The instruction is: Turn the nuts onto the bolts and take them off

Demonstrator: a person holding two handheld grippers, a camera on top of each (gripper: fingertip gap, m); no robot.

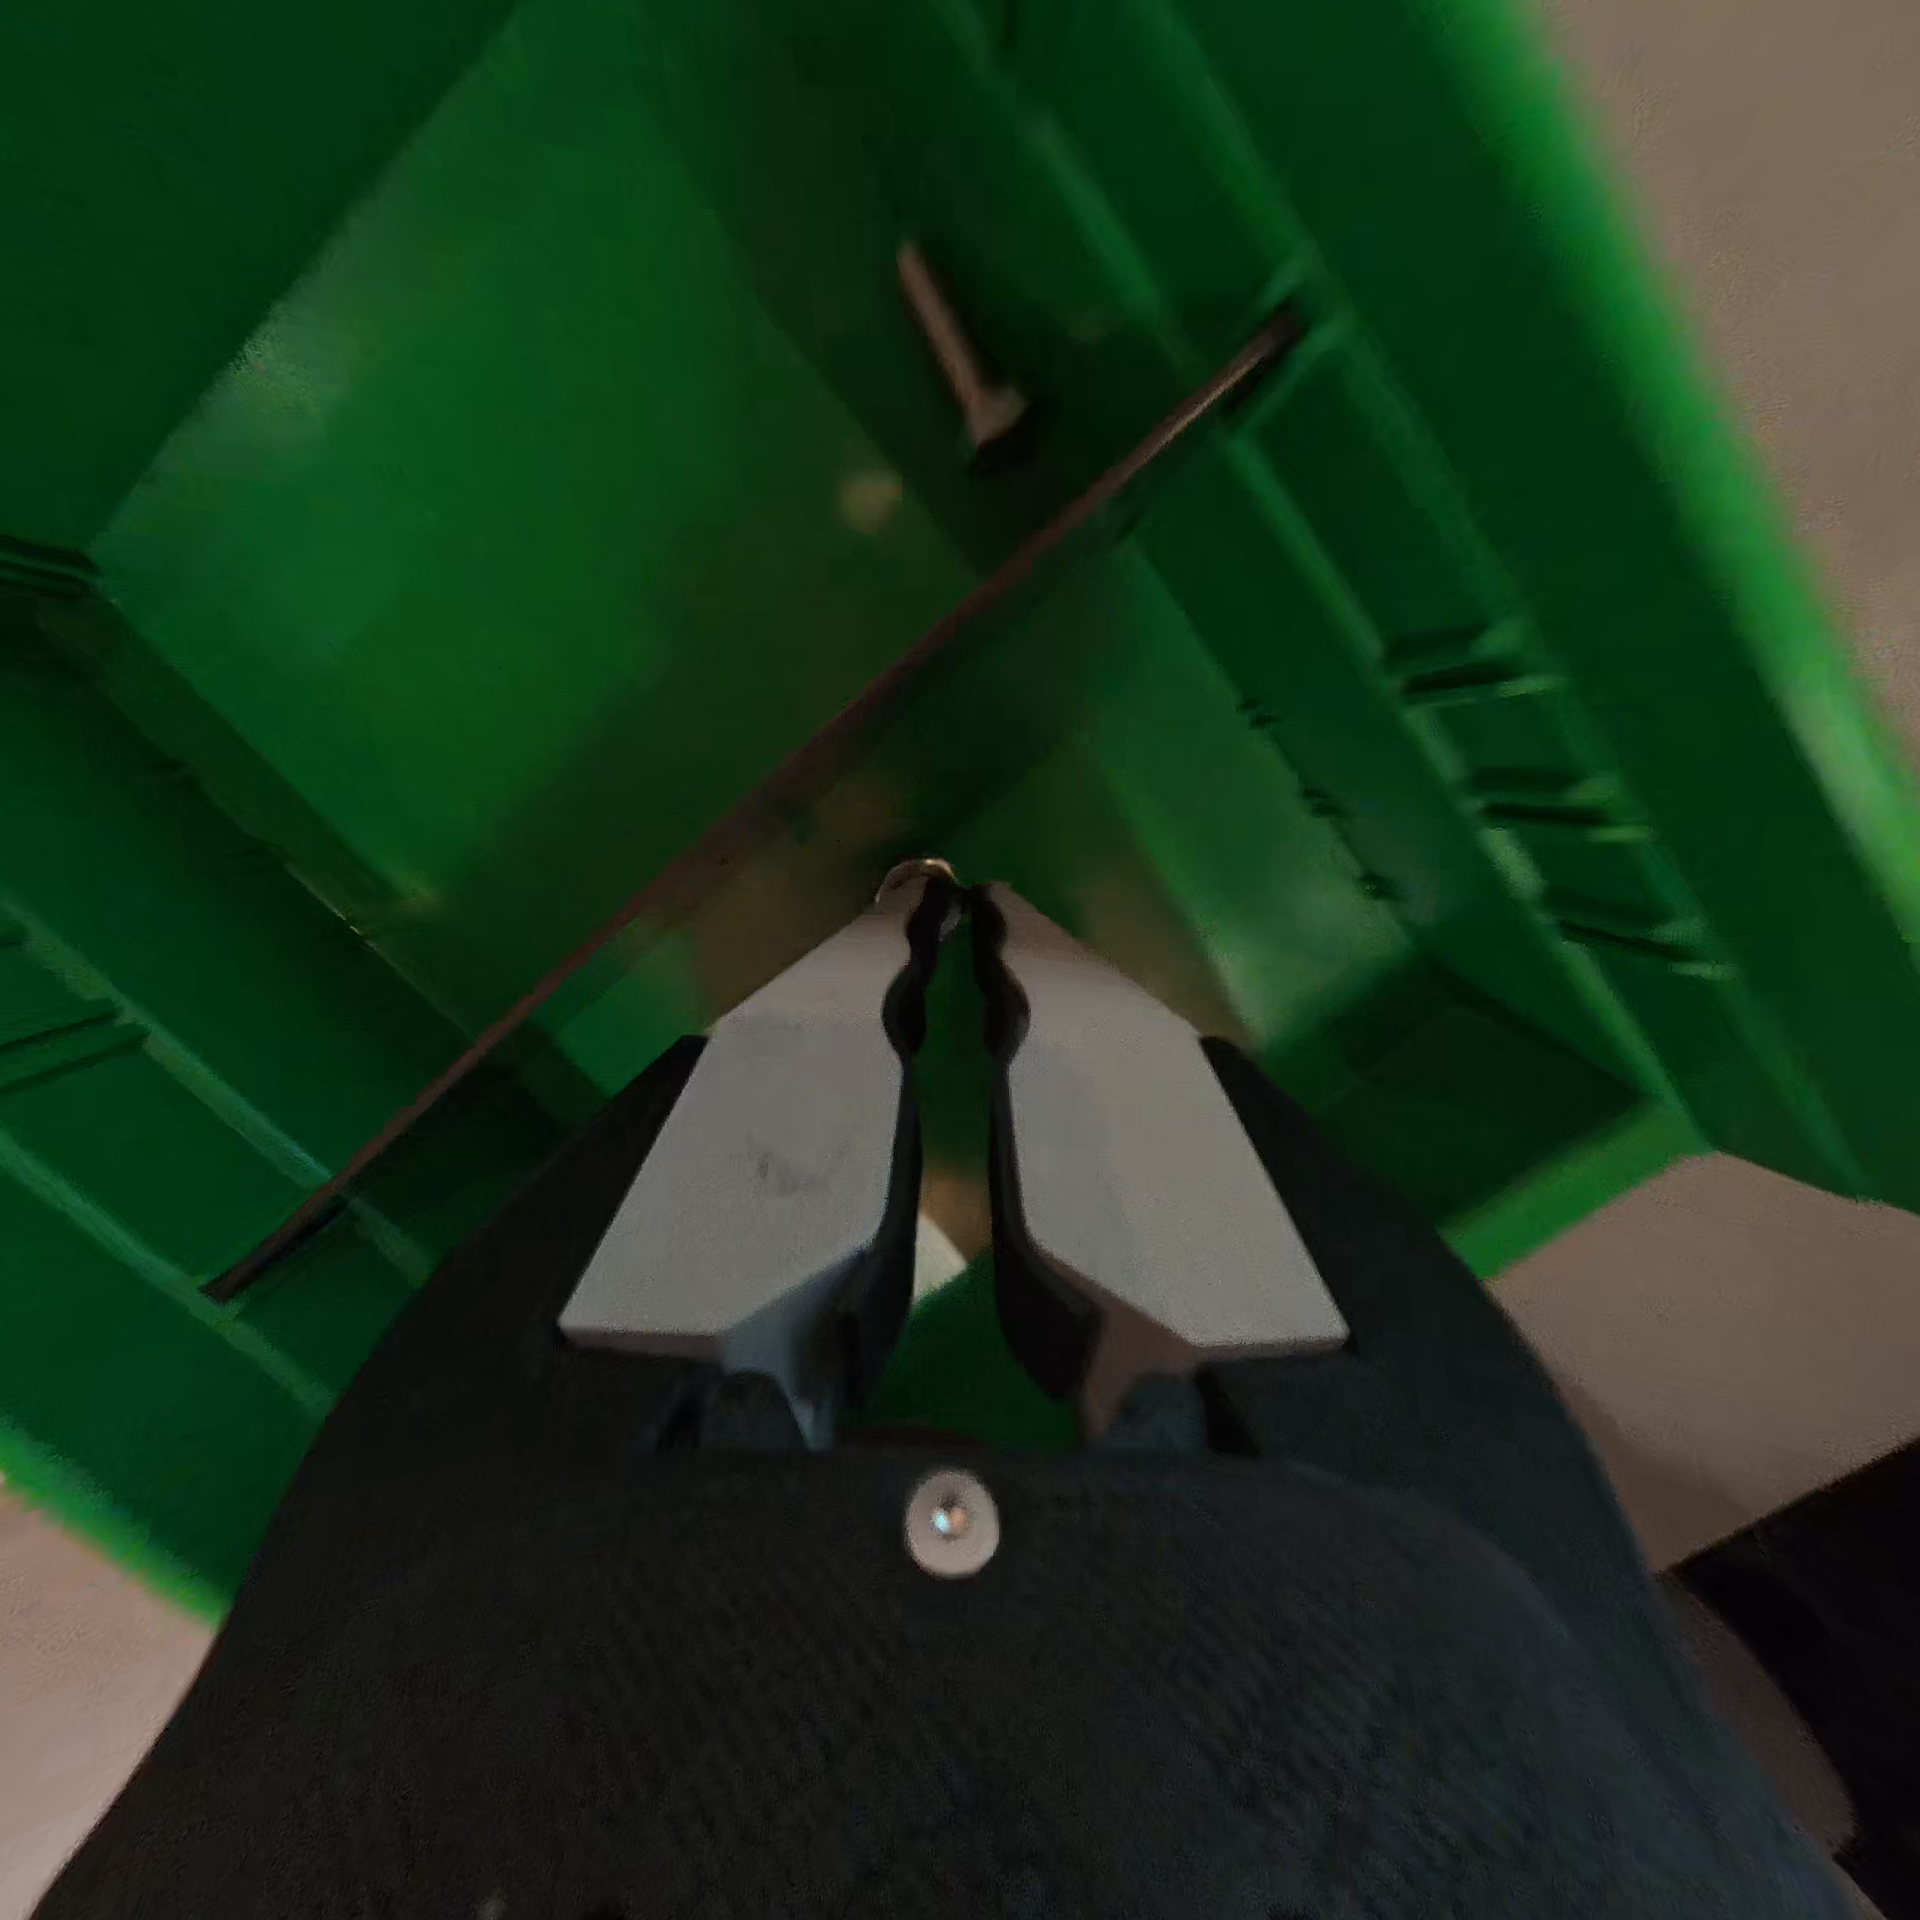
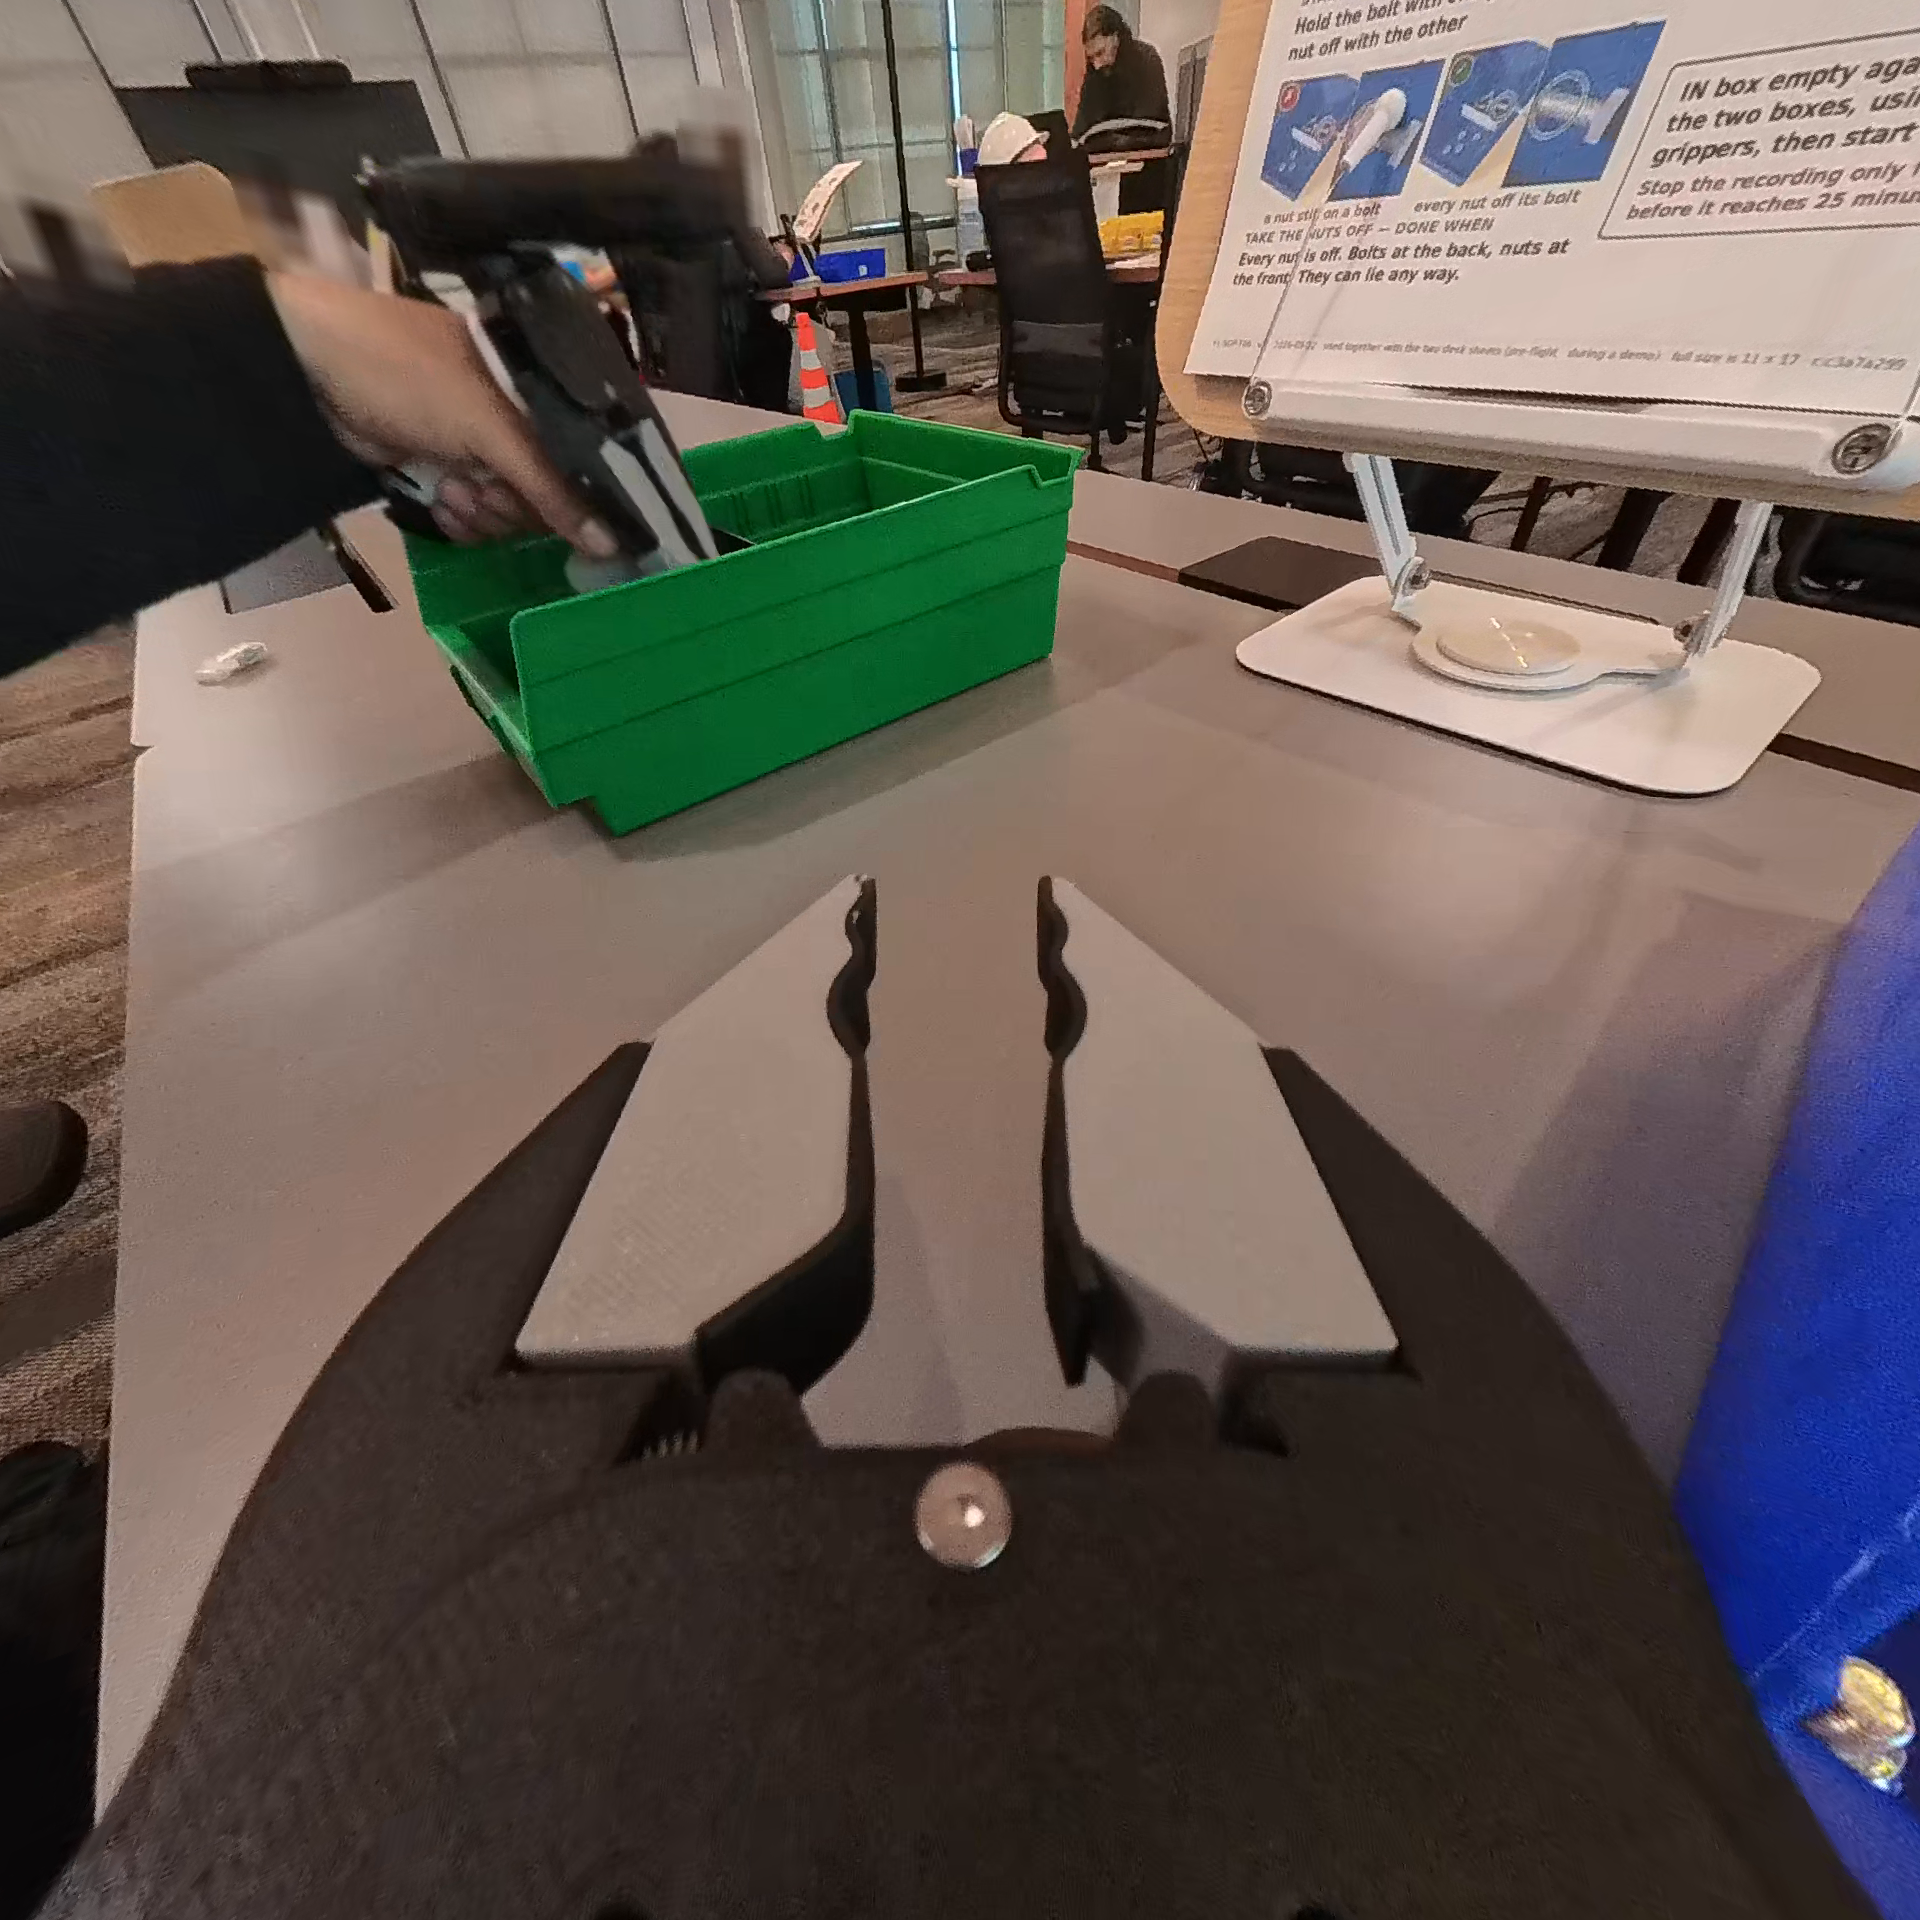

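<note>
Your left gripper (image 1: pixel 951 894) reaches down into the green bin (image 1: pixel 520 520), its jaws nearly together and pinched on a small metal part (image 1: pixel 920 873) at the very tips; it is too blurred to say whether it is a nut or a bolt end. Just beyond the tips a thin dark divider (image 1: pixel 831 748) crosses the bin on a diagonal, and past it a loose bolt (image 1: pixel 961 353) lies on the bin floor in the far compartment.

Your right gripper (image 2: pixel 956 904) hovers over the bare grey surface (image 2: pixel 1351 883), jaws apart with nothing between them. From there the green bin (image 2: pixel 790 665) sits far and to the left, with your left hand (image 2: pixel 416 416) tipping the left gripper (image 2: pixel 665 530) into its left end.

At the near right edge a blue box (image 2: pixel 1818 1351) crowds the right gripper, with something shiny and metallic (image 2: pixel 1865 1725) at its lower edge. Far right stands a white stand (image 2: pixel 1538 686) carrying a printed instruction sheet (image 2: pixel 1558 187) with blue pictures. A small white scrap (image 2: pixel 234 662) lies on the surface far left. Beyond are chairs, desks, an orange cone (image 2: pixel 816 364) and a person (image 2: pixel 1122 83) standing.
</note>
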